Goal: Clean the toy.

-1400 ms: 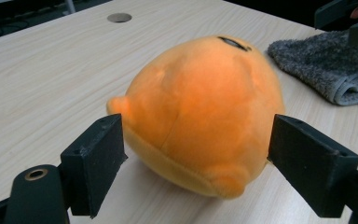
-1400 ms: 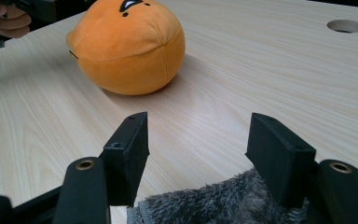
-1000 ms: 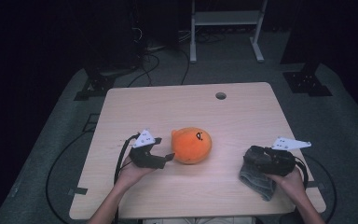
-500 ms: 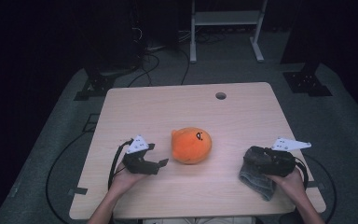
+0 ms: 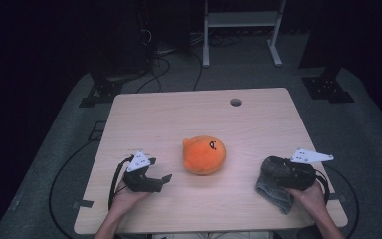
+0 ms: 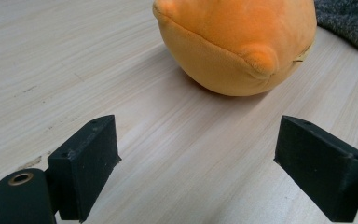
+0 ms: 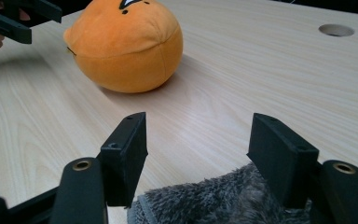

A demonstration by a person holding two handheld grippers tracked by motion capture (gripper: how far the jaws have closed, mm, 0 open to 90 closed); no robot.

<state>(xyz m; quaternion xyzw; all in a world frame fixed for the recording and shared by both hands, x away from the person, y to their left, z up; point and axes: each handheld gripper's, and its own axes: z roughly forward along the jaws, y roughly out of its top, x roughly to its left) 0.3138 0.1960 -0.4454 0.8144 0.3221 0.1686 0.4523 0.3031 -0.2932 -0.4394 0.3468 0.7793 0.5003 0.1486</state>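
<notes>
Plush orange toy (image 5: 204, 155) sitting mid-table (image 5: 179, 114), nobody's got it

Left gripper (image 6: 198, 163) just opened wider, nothing between the jaws. Right gripper (image 7: 198, 149) is gaping too, over a grey fuzzy cloth (image 7: 223, 203).

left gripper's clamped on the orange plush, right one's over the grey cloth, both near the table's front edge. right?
Not quite. The left gripper is open with bare table between its jaws; the orange plush sits ahead, untouched, as the left gripper view shows. The right gripper is over the grey cloth, as you said.
</notes>
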